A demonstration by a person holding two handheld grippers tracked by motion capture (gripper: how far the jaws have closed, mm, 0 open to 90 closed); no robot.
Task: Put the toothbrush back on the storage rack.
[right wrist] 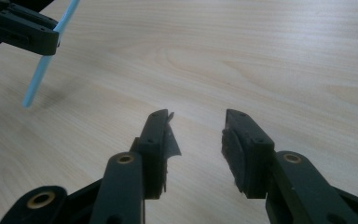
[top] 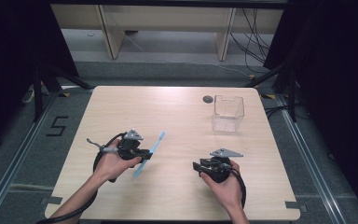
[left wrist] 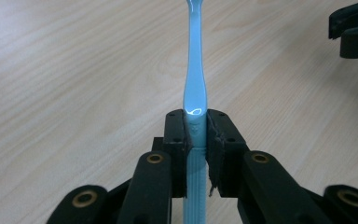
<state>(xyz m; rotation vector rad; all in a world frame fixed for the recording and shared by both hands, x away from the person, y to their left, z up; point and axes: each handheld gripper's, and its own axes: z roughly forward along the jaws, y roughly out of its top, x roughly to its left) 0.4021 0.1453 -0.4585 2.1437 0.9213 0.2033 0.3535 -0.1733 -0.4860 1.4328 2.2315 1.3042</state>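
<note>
1. Toothbrush, pale blue plastic: clamped in the left gripper partway along its handle, lifted off the table. In the high view it slants, one end up and away toward the far side, the other down toward the person. In the left gripper view the neck runs straight up between the pads; the ribbed handle drops out of frame below.

2. Left jaws: closed tight on the handle, a pad flat on either side.

3. Right gripper: jaws apart, nothing between them. It rests low near the table's near right, pointing toward the left gripper. In its own view the gap faces bare wood, with the toothbrush up at the left.

4. Clear plastic container: upright at the far right of the table, well apart from both grippers, apparently empty. A small dark round fitting sits in the tabletop just to its left.

5. Step in hand, as I judge it: pickup done, brush in carry; the container looks the likely destination, though a handover to the waiting right gripper is also possible.

6. Next move calls for: swinging the brush across to the far right, tipping it near upright over the container's open top, and lowering before release. The long slanted end could catch the rim.

7. Hard to make out: the bristle head is cut off at the top of the left gripper view and too small to tell in the high view, so which end carries it stays uncertain.
</note>
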